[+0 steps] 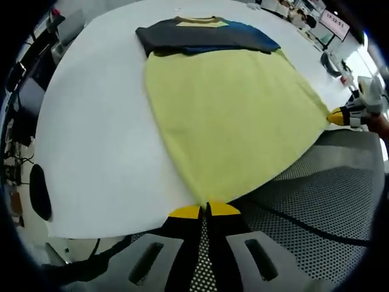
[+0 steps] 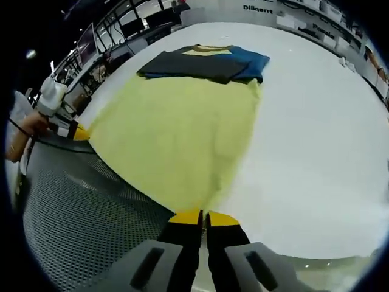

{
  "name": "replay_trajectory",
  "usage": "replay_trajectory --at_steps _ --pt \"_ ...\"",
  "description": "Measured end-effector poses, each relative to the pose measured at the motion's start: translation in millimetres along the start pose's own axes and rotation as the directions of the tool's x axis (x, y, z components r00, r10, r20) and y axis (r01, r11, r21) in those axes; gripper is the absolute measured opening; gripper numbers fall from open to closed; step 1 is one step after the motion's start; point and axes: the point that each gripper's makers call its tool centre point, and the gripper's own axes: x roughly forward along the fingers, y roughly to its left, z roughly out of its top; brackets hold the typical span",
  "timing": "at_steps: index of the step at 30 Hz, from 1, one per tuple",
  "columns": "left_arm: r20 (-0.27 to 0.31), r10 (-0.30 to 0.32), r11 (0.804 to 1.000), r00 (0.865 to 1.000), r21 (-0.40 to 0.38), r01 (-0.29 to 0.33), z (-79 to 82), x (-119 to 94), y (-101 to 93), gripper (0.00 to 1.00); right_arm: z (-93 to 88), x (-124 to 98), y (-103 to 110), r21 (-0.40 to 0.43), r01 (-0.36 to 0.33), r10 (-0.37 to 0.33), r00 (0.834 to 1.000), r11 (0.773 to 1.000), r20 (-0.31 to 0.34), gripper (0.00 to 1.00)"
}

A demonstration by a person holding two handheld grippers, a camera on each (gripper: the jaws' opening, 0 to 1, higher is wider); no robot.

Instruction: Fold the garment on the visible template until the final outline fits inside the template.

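In the left gripper view, my left gripper (image 1: 205,210) has its jaws clenched on one corner of the single yellow shirt (image 1: 234,115), spread on the white counter (image 1: 97,128). In the right gripper view, my right gripper (image 2: 203,216) pinches its other corner.

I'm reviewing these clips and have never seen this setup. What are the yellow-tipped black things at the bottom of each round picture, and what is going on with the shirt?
A person holds a two-jaw gripper in each hand, with a fisheye camera riding on each and looking forward along its jaws. In the left gripper view, the left gripper rises from the bottom, jaws together on one hem corner of the yellow shirt. The right gripper view shows the right gripper pinching the other hem corner. Each gripper also shows at the edge of the other's view.

The shirt lies spread on a white table. Its dark and blue sleeves are at the far end. Its near hem reaches over a grey mesh surface.
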Motion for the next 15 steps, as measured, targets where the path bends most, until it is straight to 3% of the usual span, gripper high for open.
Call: replay_trajectory --at_steps 6,9,15 --pt "0.015 -0.013 1.0 1.0 -0.02 0.014 3.4 -6 0.9 0.06 10.8 -9 3 -0.011 -0.008 0.008 1.0 1.0 0.012 0.0" --pt "0.041 -0.036 0.998 0.998 -0.056 0.038 11.0 -11 -1.5 0.06 20.1 -15 3 -0.002 -0.012 0.012 0.999 1.0 0.038 0.0" --pt "0.091 -0.039 0.998 0.995 -0.04 0.043 26.7 -20 -2.7 0.06 39.5 -25 0 0.005 -0.017 0.017 0.996 1.0 0.091 0.0"
